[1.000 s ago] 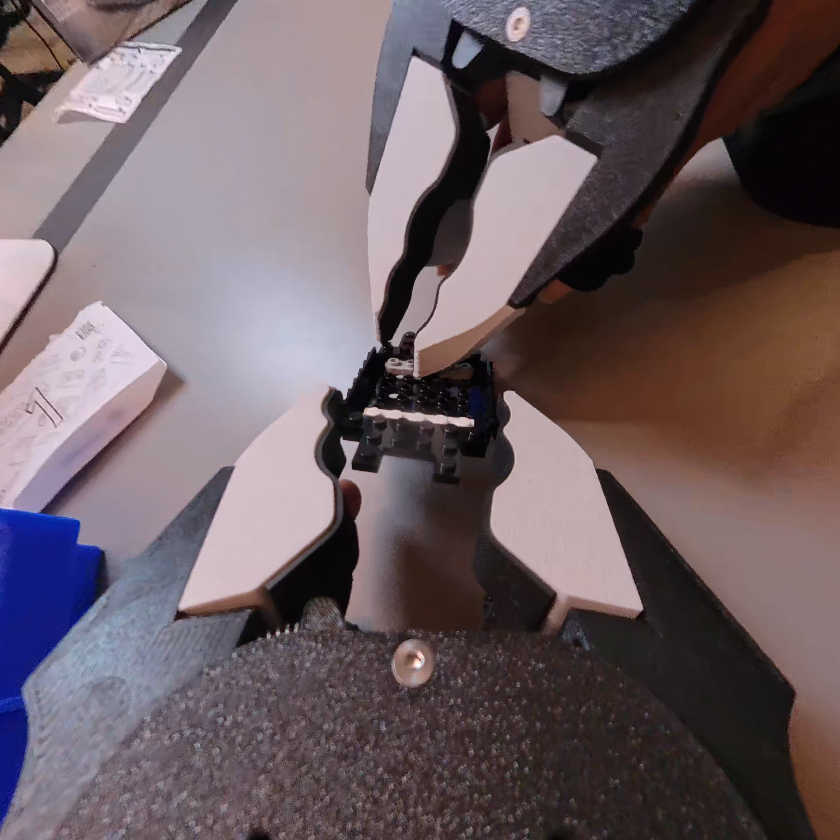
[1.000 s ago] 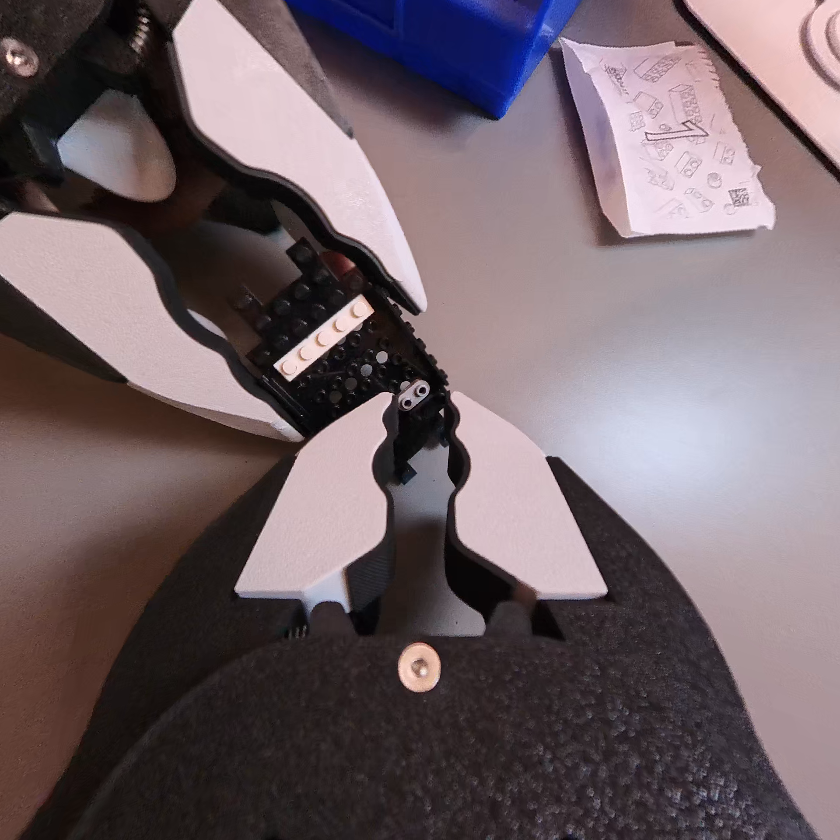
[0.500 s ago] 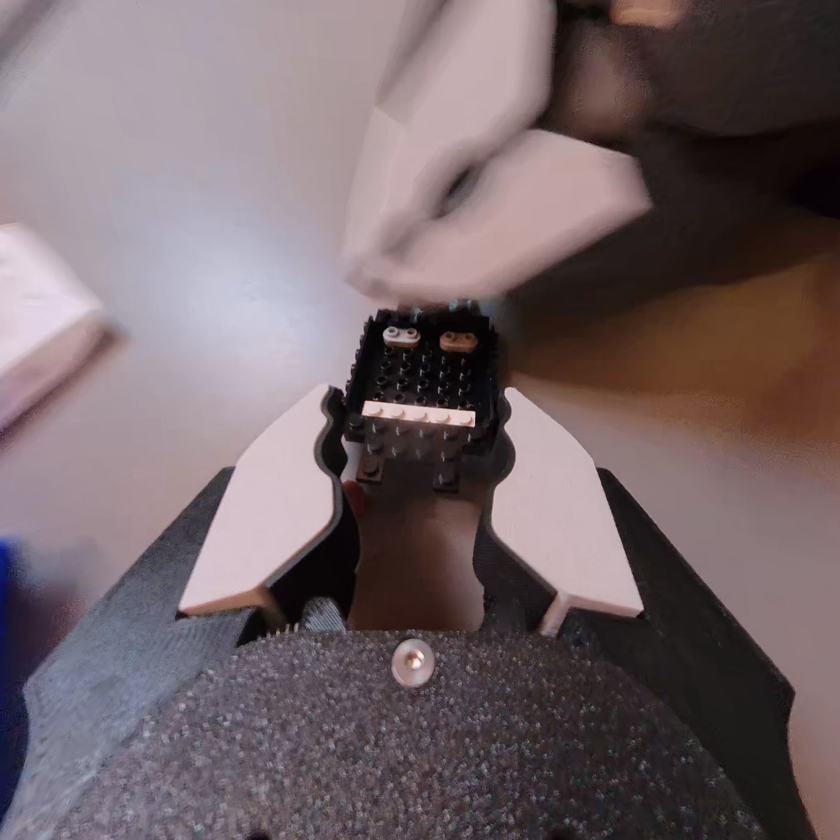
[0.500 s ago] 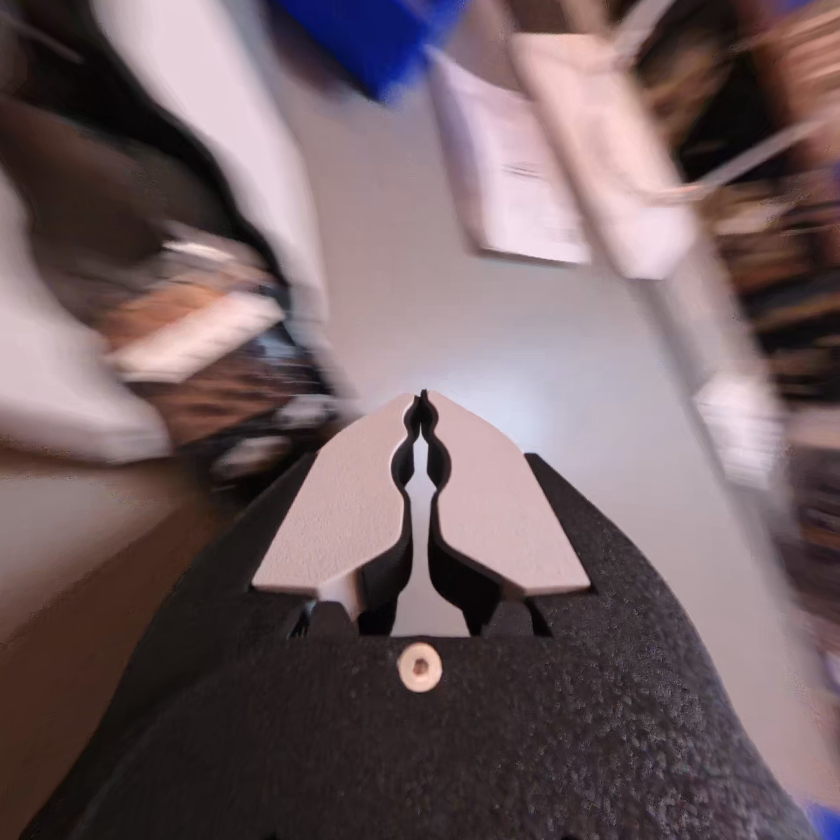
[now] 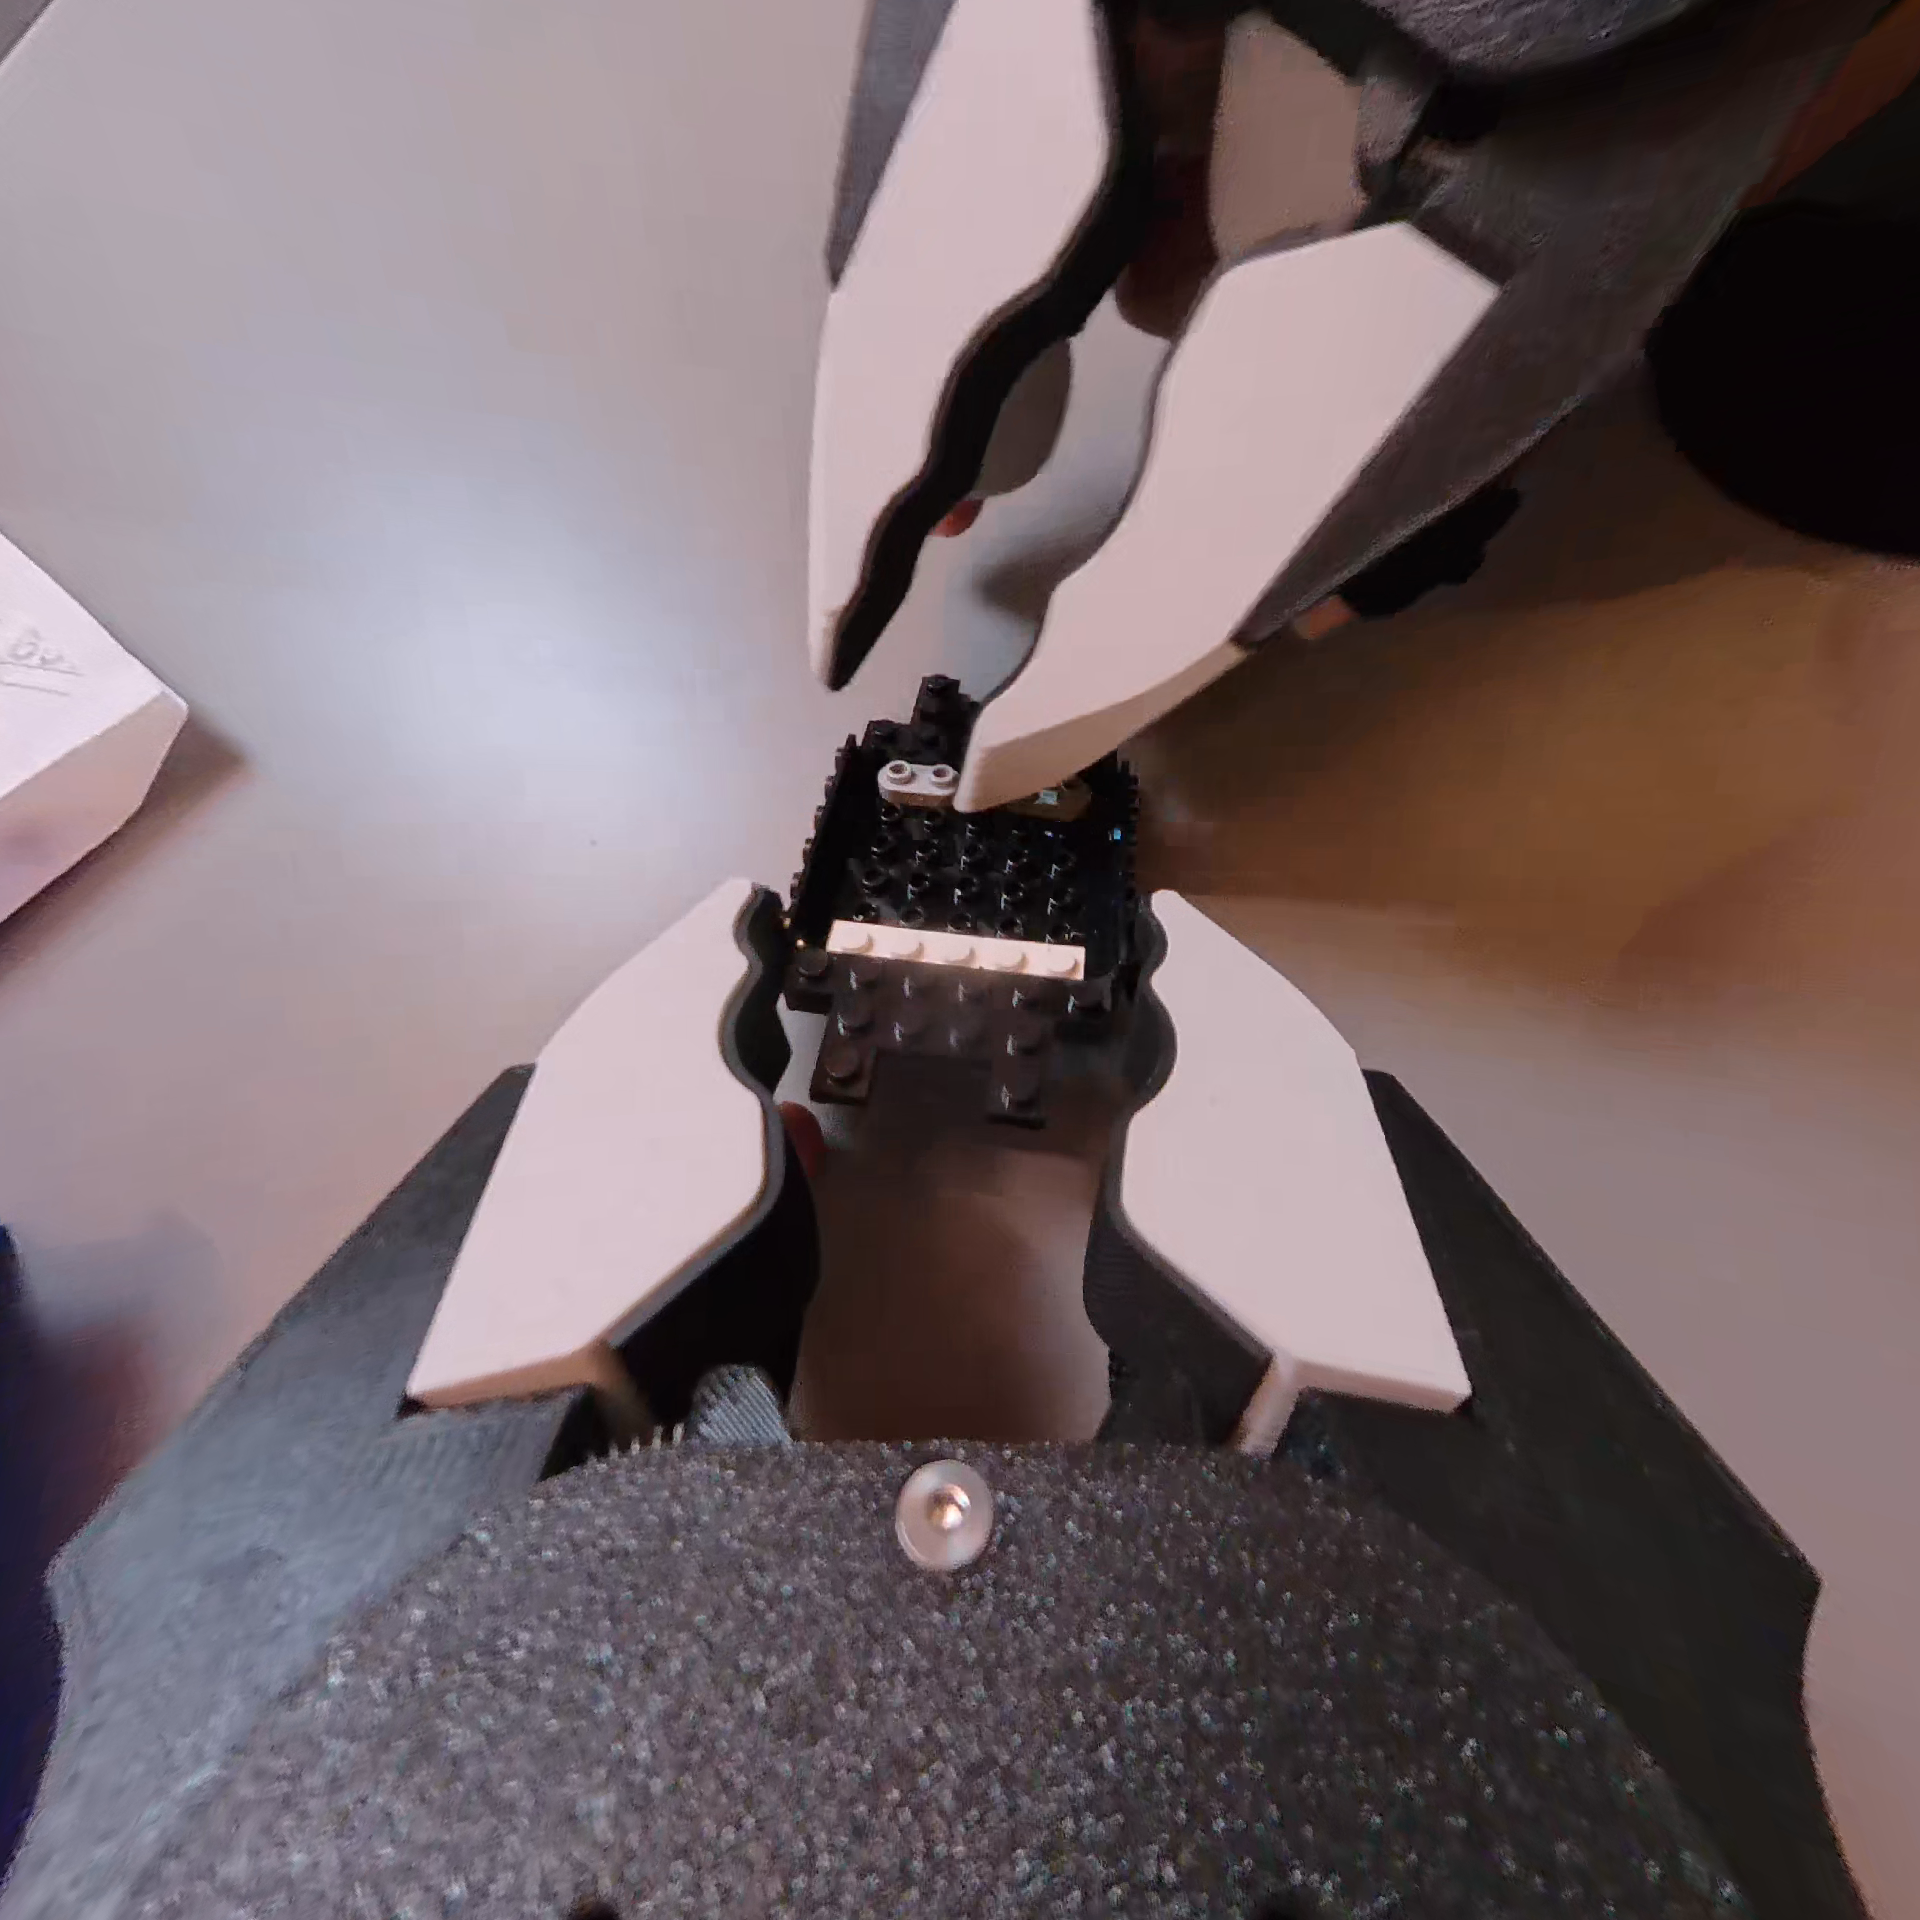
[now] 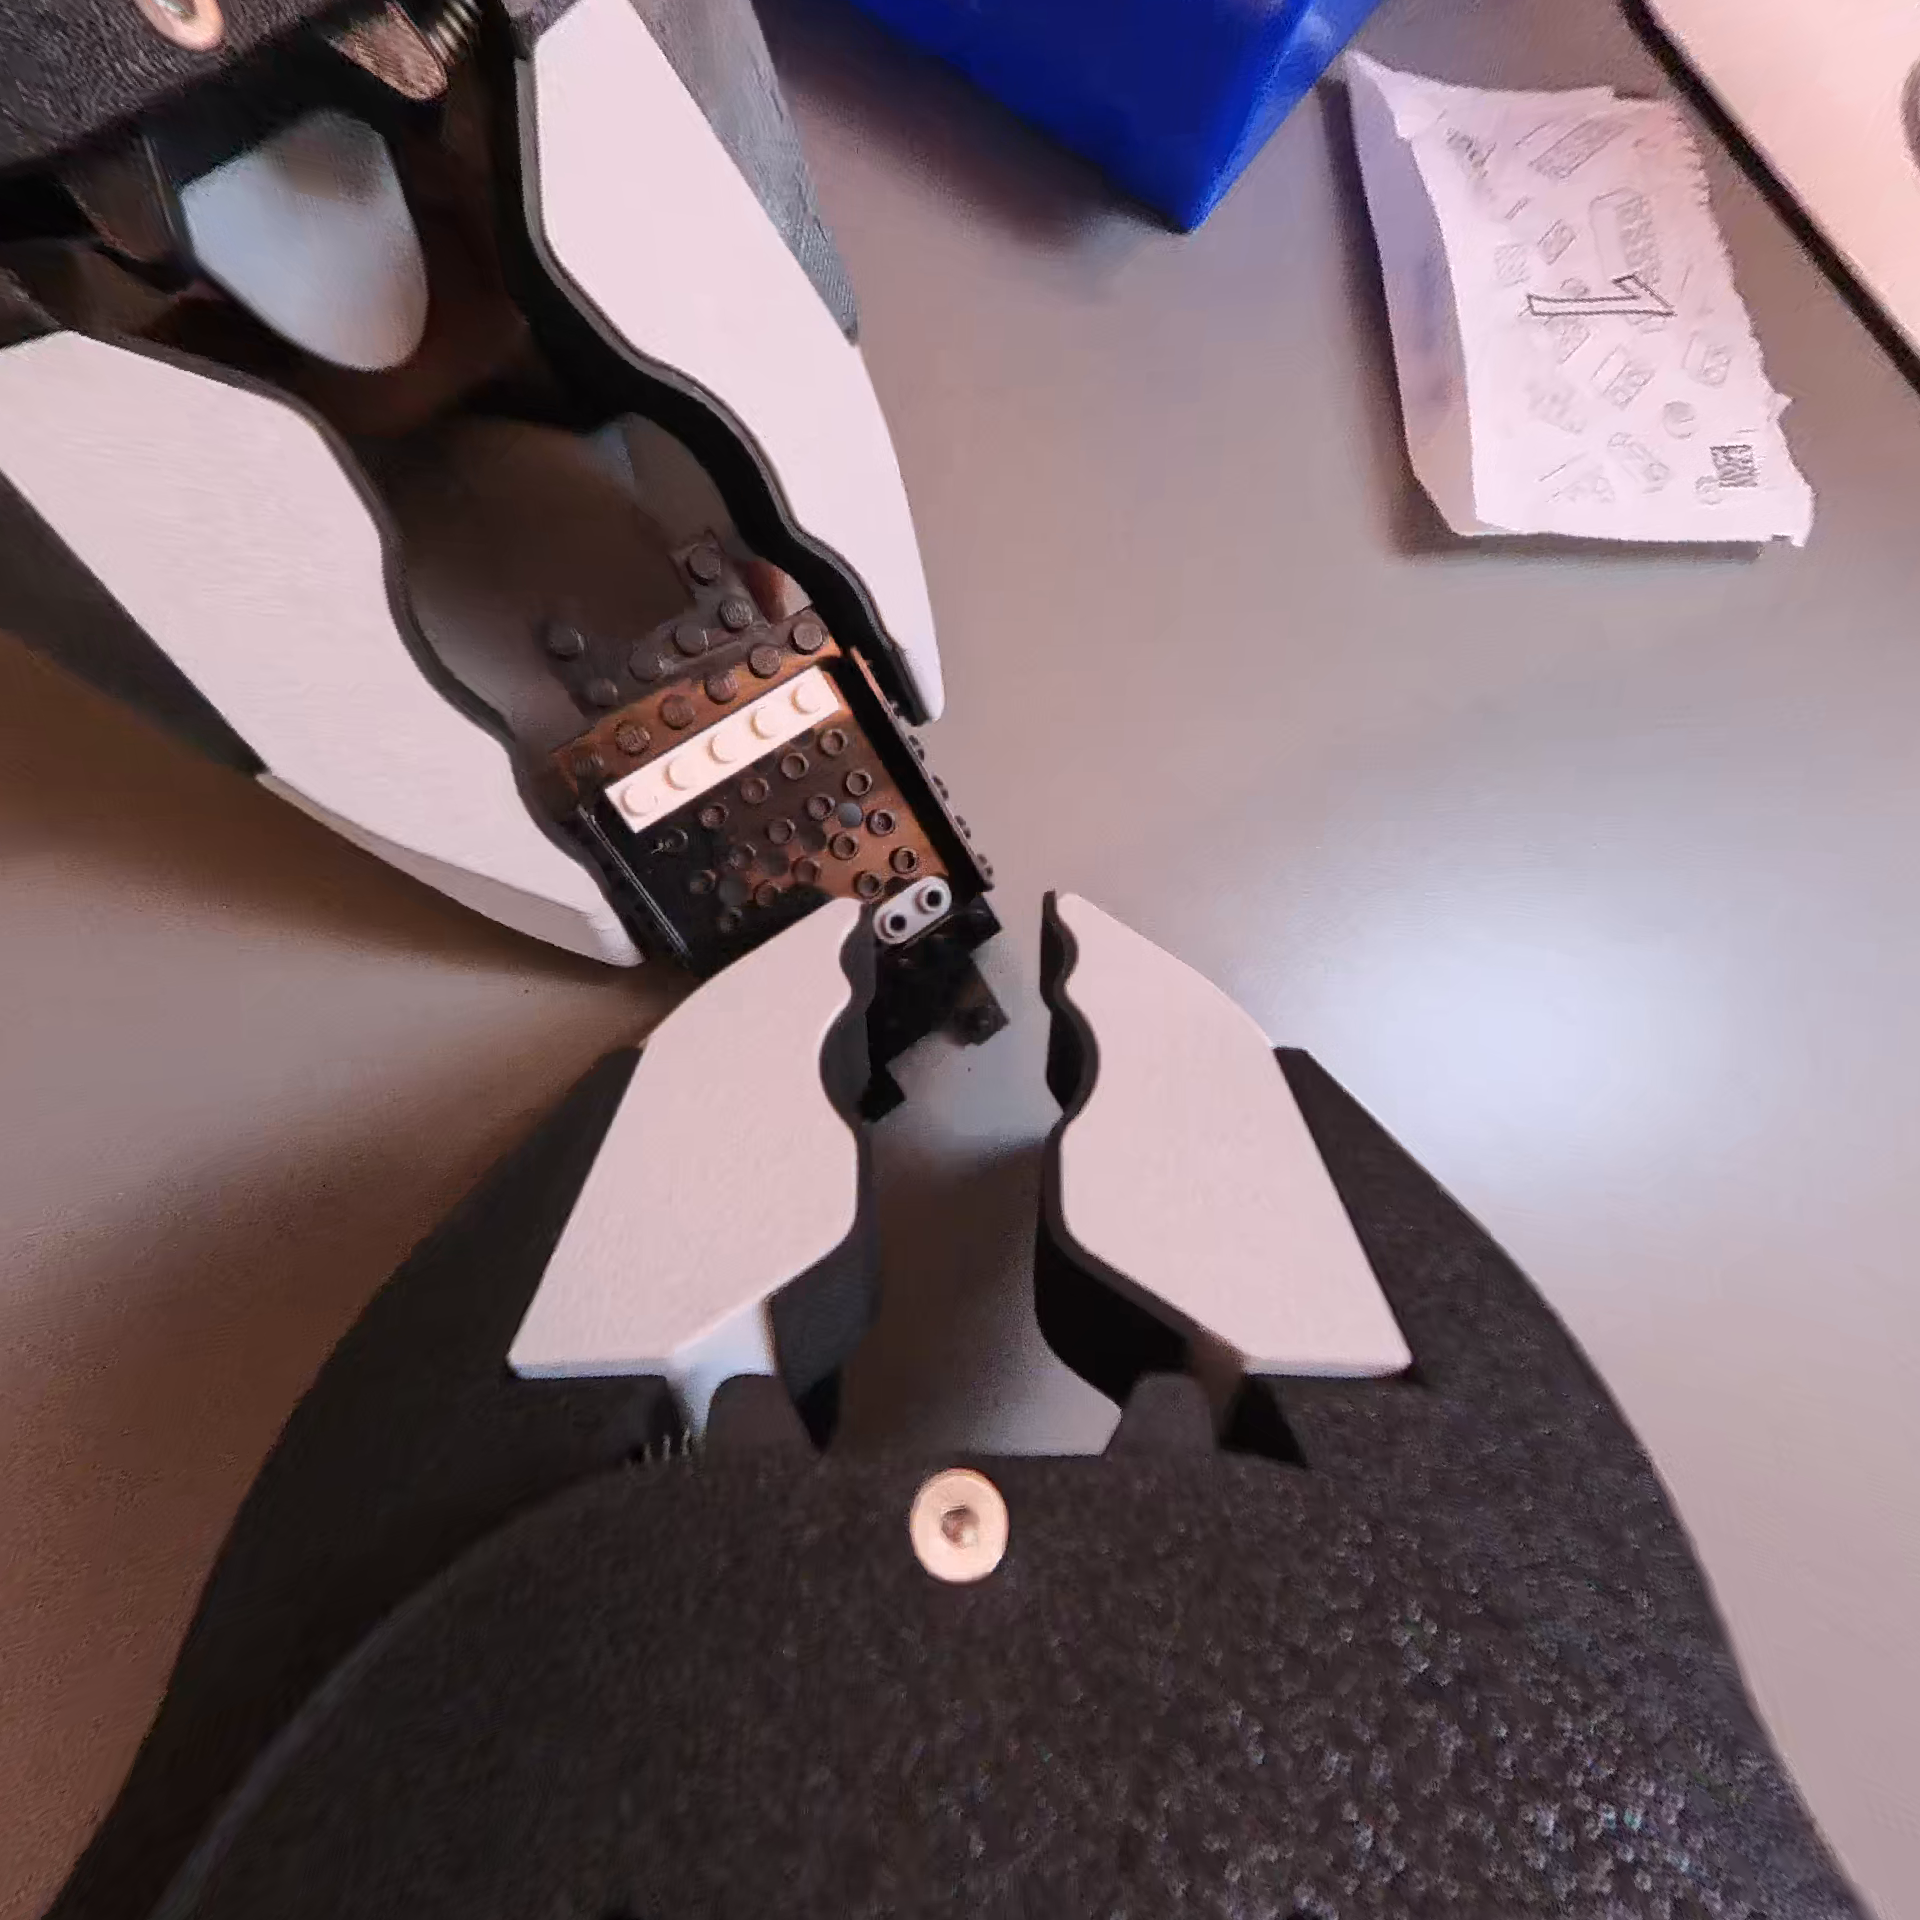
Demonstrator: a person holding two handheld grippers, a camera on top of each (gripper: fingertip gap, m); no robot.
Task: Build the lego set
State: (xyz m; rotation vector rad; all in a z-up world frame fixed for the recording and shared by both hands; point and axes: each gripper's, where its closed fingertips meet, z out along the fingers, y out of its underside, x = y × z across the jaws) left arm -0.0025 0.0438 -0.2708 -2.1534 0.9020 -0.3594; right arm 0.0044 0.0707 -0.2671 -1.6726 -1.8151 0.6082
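The brick model was black and studded, with one white strip across it and a small grey piece. Both grippers had white fingers on speckled black bodies. The table was plain grey, the box blue.

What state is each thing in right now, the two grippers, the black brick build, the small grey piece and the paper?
left gripper: shut on the black brick build.
right gripper: open, at the build's far end.
small grey piece: seated on the build.
white strip: attached across the build.
paper sheet: lying flat, torn edge.
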